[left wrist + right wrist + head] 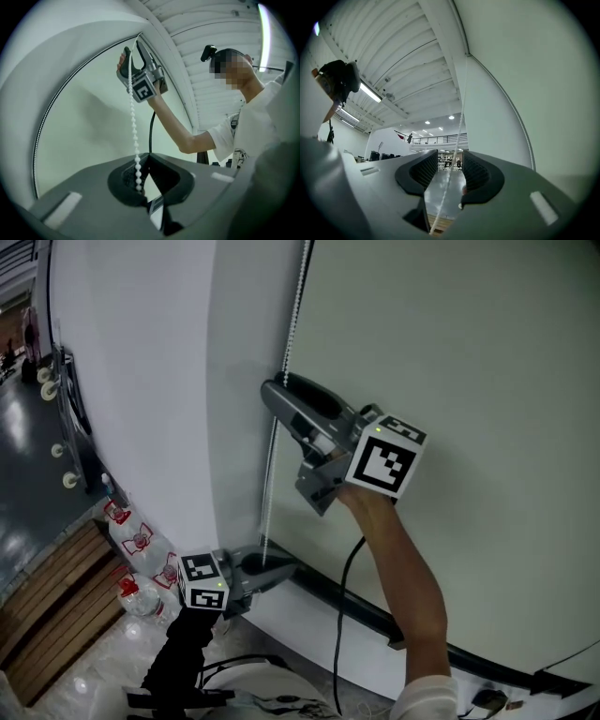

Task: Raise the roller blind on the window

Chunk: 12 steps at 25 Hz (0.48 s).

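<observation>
The left gripper point(267, 570) is clamping its jaws together on the white bead chain point(270, 474) low down, and the beads are running straight into the closed pads. Higher on the same chain, the right gripper point(287, 388) is holding its jaws apart. The chain is passing loosely through the gap between them. The pale roller blind point(450, 381) is hanging just right of the chain, filling that side of the head view.
</observation>
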Each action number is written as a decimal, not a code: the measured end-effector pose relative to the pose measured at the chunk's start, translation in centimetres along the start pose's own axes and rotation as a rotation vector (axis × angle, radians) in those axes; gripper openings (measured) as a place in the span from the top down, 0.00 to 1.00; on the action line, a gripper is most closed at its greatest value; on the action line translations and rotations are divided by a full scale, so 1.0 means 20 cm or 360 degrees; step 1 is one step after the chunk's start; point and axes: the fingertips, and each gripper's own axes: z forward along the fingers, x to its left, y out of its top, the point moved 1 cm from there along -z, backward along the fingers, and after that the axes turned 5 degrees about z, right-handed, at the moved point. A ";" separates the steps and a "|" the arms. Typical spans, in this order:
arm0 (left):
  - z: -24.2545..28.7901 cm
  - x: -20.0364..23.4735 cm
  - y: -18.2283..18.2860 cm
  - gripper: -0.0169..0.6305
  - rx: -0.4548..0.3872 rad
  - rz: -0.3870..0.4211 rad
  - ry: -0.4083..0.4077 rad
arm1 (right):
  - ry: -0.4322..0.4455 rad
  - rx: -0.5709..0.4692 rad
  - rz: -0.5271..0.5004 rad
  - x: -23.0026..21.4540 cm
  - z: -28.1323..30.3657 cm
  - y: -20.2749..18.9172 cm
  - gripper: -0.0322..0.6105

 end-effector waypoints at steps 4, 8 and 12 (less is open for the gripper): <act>0.00 0.01 0.06 0.98 -0.0008 -0.0008 -0.0002 | 0.0024 -0.0045 -0.0083 0.01 0.13 0.24 0.75; -0.02 0.05 0.07 0.98 0.0000 -0.0014 0.0007 | 0.0045 -0.0068 -0.0094 -0.01 0.22 0.38 0.77; -0.04 0.06 -0.02 0.98 0.0008 -0.0016 0.0017 | 0.0032 -0.0131 -0.0081 -0.02 0.19 0.38 0.81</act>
